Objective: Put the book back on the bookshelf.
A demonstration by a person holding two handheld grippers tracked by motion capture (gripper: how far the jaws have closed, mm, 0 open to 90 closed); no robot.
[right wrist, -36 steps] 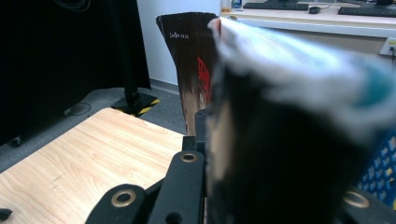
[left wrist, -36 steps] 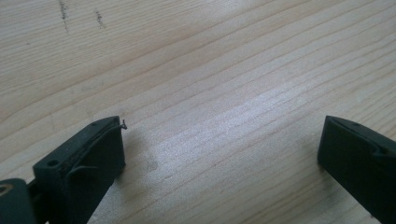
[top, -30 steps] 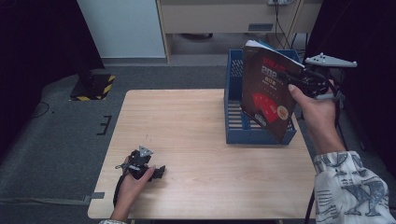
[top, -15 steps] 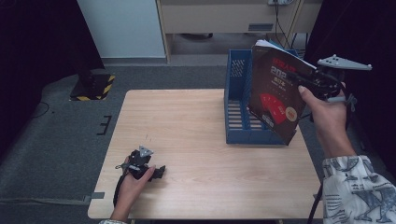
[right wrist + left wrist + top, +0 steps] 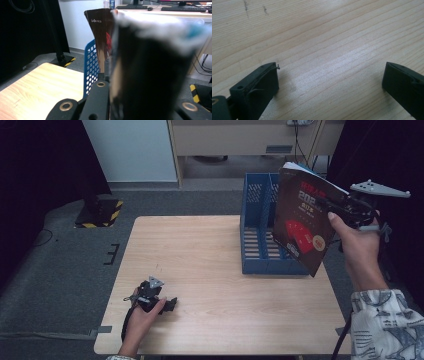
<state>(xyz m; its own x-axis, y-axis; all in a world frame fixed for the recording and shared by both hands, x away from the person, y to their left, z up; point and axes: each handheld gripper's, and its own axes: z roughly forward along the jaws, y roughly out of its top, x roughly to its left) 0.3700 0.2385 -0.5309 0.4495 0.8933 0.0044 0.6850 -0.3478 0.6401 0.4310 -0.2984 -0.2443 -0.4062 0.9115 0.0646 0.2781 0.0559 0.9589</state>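
Dark red-covered paperback book [image 5: 301, 222] clamped in right gripper [image 5: 334, 210], held above blue plastic file rack [image 5: 256, 227], not yet slotted in; left gripper [image 5: 167, 304] rests spread wide, empty, on wooden table [image 5: 200, 255].

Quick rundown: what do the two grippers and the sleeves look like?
Both are black. The right gripper carries a grey three-cornered plate on top; the left gripper has a smaller one, plus a black cable. Its fingers are blocky, matte black. The right sleeve is white with a dark pattern.
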